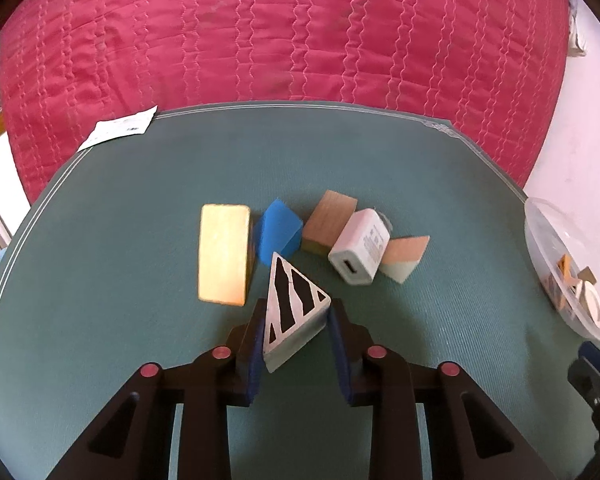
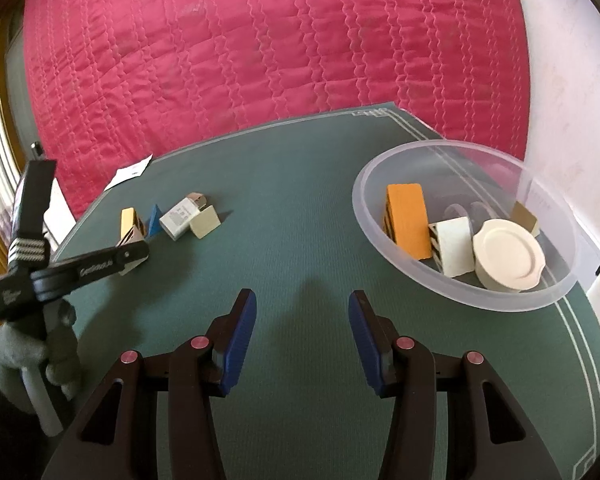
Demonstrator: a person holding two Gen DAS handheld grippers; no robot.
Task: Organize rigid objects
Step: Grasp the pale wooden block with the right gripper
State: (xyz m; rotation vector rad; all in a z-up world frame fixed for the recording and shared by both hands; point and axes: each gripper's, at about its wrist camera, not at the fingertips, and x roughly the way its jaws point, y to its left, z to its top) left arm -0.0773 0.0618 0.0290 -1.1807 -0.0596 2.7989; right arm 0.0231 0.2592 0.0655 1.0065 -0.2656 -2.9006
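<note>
The left hand-held gripper (image 1: 296,322) is clamped on a striped triangular block (image 1: 294,304), its blue pads pressing the block's two sides; the block sits low over the green worktop (image 1: 100,260). Just beyond its tip lies a loose cluster: a yellow block (image 1: 224,254) to the left, a blue wedge (image 1: 279,236) touching the triangle's point, then a wooden block (image 1: 329,220), a white charger (image 1: 360,252) leaning against it, and a pink-and-mint wedge (image 1: 404,258) on the far right. A slip of paper (image 1: 118,128) hangs at the worktop's far left corner.

The right hand-held gripper (image 2: 302,320) holds nothing, its jaws standing moderately apart over bare worktop, well clear of the cluster. To its right sits a clear plastic bowl (image 2: 380,224) holding an orange block (image 2: 408,220), a cream block (image 2: 454,246), a small cream plate (image 2: 508,254) and a brown piece at the back. A grey-gloved hand (image 2: 32,356) grips the left tool's handle. A pink quilted bed (image 2: 260,60) lies behind
</note>
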